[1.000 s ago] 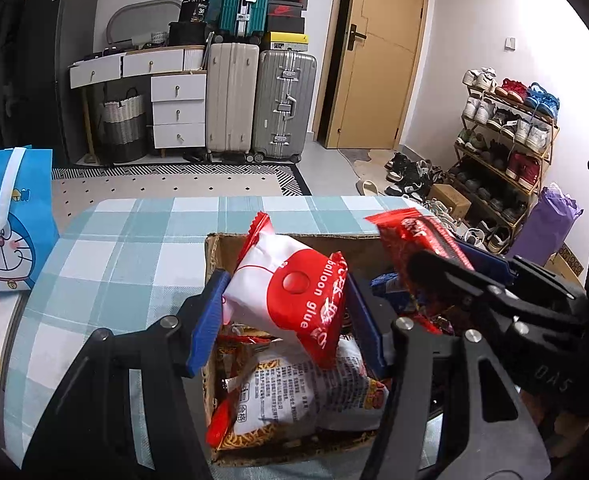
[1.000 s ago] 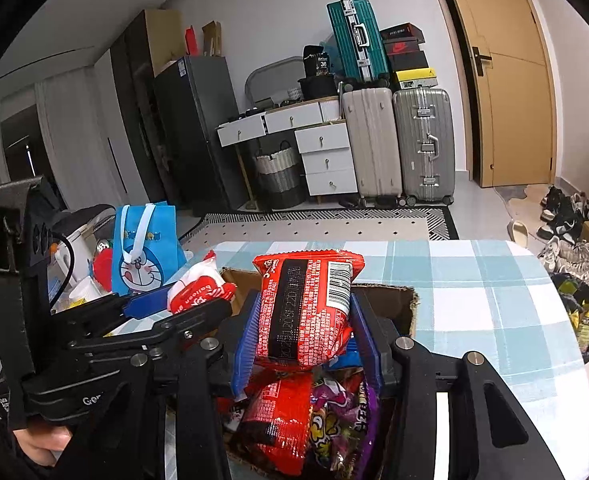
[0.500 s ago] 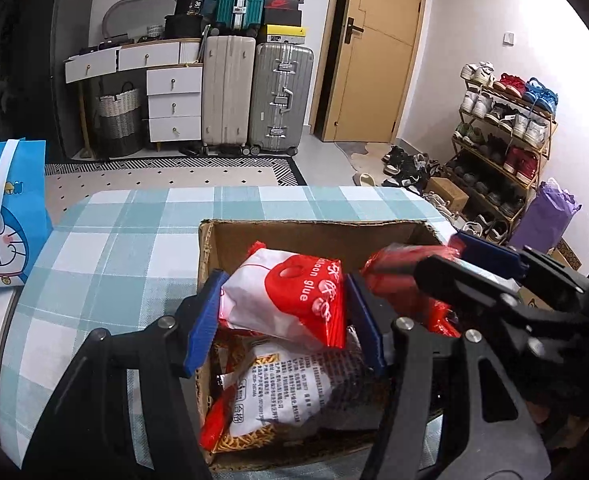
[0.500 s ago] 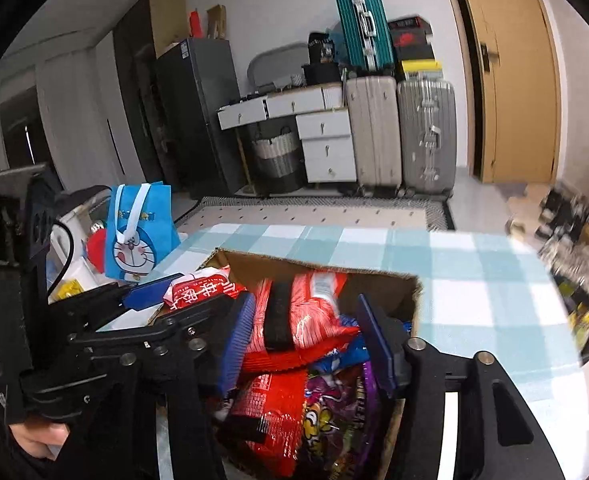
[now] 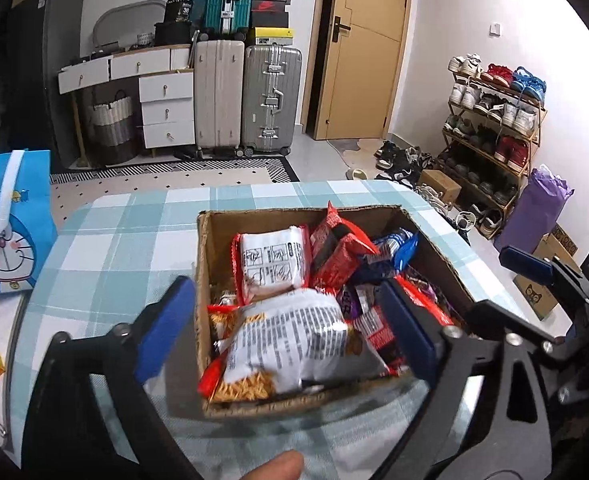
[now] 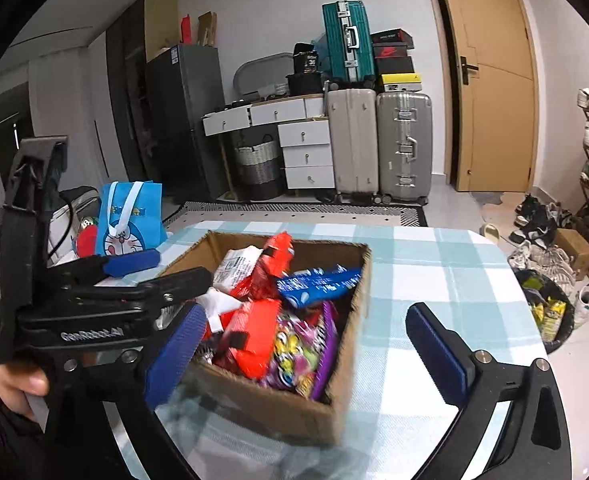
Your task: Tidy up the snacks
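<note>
A cardboard box [image 5: 204, 264] [image 6: 346, 340] full of snack packets sits on the checked tablecloth. In it lie a white and red packet [image 5: 272, 262] [image 6: 234, 266], a red packet [image 5: 340, 248] [image 6: 272, 268], a blue packet [image 6: 318, 282], a white noodle-snack bag [image 5: 290, 344] and a purple candy bag [image 6: 298, 352]. My left gripper [image 5: 286, 328] is open and empty, just above the box's near side. My right gripper [image 6: 306, 344] is open and empty, above the box's near right corner. The left gripper also shows in the right wrist view [image 6: 158, 268], open.
A blue Doraemon bag [image 5: 12, 216] [image 6: 132, 220] stands at the table's left edge. The checked table [image 6: 446, 280] extends right of the box. A bin with yellow packets [image 6: 548, 312], shoes and a shoe rack [image 5: 494, 128] lie beyond the right edge.
Both grippers opened and let go: the white and red packet and the red packet dropped into the box. Both grippers pulled back toward the near side.
</note>
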